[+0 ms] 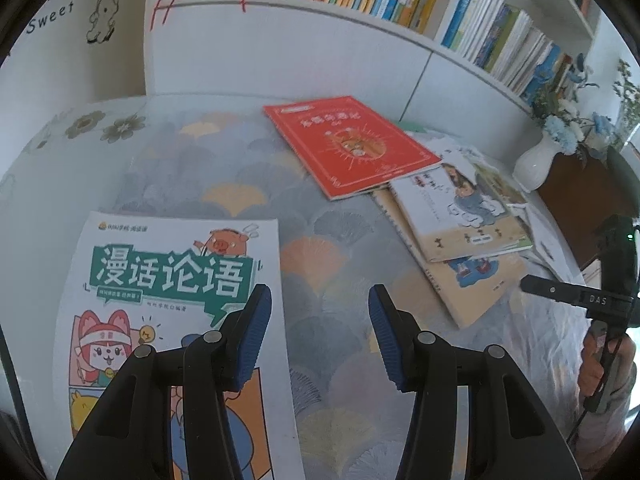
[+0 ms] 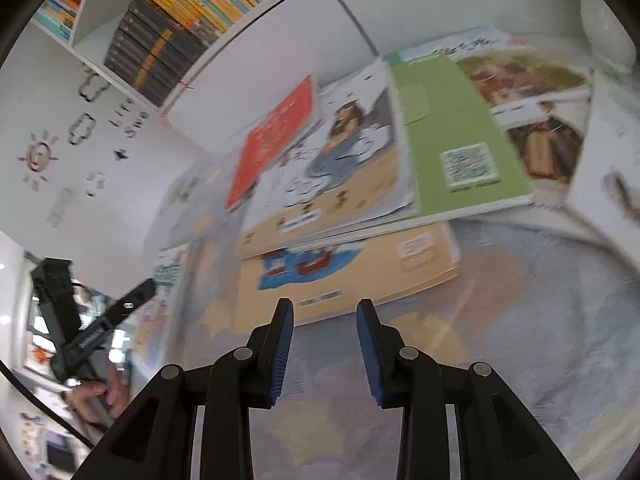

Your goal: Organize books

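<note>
With both tools empty and parted, the left tool (image 1: 320, 320) hung at the right edge of the white comic book (image 1: 172, 280) lying flat on the table (image 1: 320, 232), so its lower pad would best slide under that edge before closing, while the right tool (image 2: 325, 346) waited before the loose book pile (image 2: 352, 208).

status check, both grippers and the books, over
Left gripper open, empty, beside white comic book. Right gripper open, empty, short of tan book. Nothing blocking.
</note>
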Demonstrator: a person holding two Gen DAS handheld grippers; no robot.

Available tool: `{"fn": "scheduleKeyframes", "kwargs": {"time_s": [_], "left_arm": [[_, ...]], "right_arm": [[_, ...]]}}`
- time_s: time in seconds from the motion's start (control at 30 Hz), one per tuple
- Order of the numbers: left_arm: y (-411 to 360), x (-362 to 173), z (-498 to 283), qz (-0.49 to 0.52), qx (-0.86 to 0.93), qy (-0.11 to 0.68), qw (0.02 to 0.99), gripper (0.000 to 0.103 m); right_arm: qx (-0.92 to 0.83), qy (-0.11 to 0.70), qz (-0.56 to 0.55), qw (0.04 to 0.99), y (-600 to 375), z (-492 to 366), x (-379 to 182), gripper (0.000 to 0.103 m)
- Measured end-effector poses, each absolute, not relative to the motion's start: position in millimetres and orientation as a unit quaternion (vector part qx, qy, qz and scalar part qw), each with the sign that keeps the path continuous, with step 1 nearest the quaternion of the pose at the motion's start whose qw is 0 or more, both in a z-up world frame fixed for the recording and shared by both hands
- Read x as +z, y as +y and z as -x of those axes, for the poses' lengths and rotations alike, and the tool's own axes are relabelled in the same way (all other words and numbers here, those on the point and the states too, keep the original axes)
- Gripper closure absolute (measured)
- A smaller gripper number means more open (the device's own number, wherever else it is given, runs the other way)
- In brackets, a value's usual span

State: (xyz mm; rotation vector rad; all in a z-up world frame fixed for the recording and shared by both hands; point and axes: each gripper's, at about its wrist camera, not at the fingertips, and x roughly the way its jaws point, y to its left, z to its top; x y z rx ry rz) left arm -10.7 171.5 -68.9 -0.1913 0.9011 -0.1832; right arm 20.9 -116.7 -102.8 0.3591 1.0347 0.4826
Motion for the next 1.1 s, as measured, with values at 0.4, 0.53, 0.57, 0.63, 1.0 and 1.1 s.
{"fn": "scheduleKeyframes", "kwargs": {"time_s": [0.4, 0.53, 0.57, 0.63, 1.0, 1.1], "left_arm": [[114.0, -75.8, -31.7, 0.105, -0.138, 0.47, 0.865, 0.055], [98.3, -75.6, -61.2, 0.119, -0.142, 0.468, 0.864, 0.055], [93.2, -78.1, -68.8, 0.116, -0.14, 0.47, 0.864, 0.055], [86.7, -83.3, -79.0, 0.111, -0.134, 0.472, 0.864, 0.055], [65.0, -95.0, -87.0, 0.107, -0.149, 0.488, 0.853, 0.053], [64.4, -93.7, -74.4, 0.111, -0.166, 0.495, 0.846, 0.054]], "right_arm": [[0.193, 0.465, -0.124, 0.855, -134.3, -61.2, -72.7, 0.072], [0.186, 0.46, -0.106, 0.862, -127.2, -93.4, -65.8, 0.072], [0.174, 0.459, -0.096, 0.866, -125.2, -98.3, -65.4, 0.072], [0.155, 0.46, -0.085, 0.87, -124.6, -112.1, -68.6, 0.072], [0.21, 0.494, -0.122, 0.835, -113.4, -113.1, -90.8, 0.065], [0.199, 0.5, -0.074, 0.84, -104.7, -93.7, -87.1, 0.061]]}}
